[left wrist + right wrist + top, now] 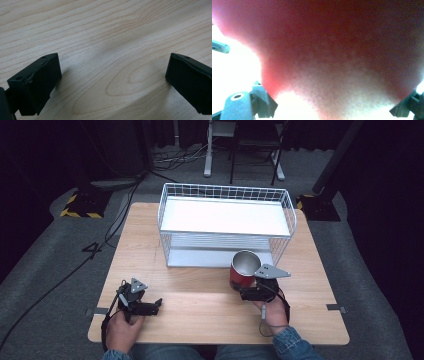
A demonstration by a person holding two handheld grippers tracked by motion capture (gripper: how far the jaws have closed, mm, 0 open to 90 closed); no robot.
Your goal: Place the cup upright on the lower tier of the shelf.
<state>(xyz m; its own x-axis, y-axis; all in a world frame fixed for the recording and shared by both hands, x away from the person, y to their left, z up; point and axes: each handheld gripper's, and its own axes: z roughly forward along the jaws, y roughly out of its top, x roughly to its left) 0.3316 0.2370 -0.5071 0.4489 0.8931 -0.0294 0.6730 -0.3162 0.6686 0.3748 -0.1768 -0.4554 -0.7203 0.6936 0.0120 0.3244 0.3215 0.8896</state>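
- Right tool (246, 293) sits at the near right of the table (200, 320), jaws around the lower body of a red cup (243, 270) with a bare metal inside.
- Cup stands upright, mouth up, on the wood just in front of the white wire basket (227, 222), near the basket's front right corner but apart from it.
- Right gripper view: red cup wall (332, 50) blurred and very close, with the jaw tips at the bottom corners on either side of it. The blur hides actual contact; the tool looks to be pinching the cup, judged from how the jaws flank it in both views.
- Left tool (150, 307) lies low at the near left of the table, well apart from cup and basket.
- Left gripper view: jaws spread wide with bare wood grain between them; left tool (112, 82) holds nothing.
- Basket has two levels, a white upper shelf and a lower tray; both look bare.
- Step in hand, as I judge it: the grasp on the cup, ahead of a lift toward the basket.
- Next move calls for a firm, level grip low on the cup, a straight lift so it does not tip, then enough height to clear the wire rim before setting it on a shelf.
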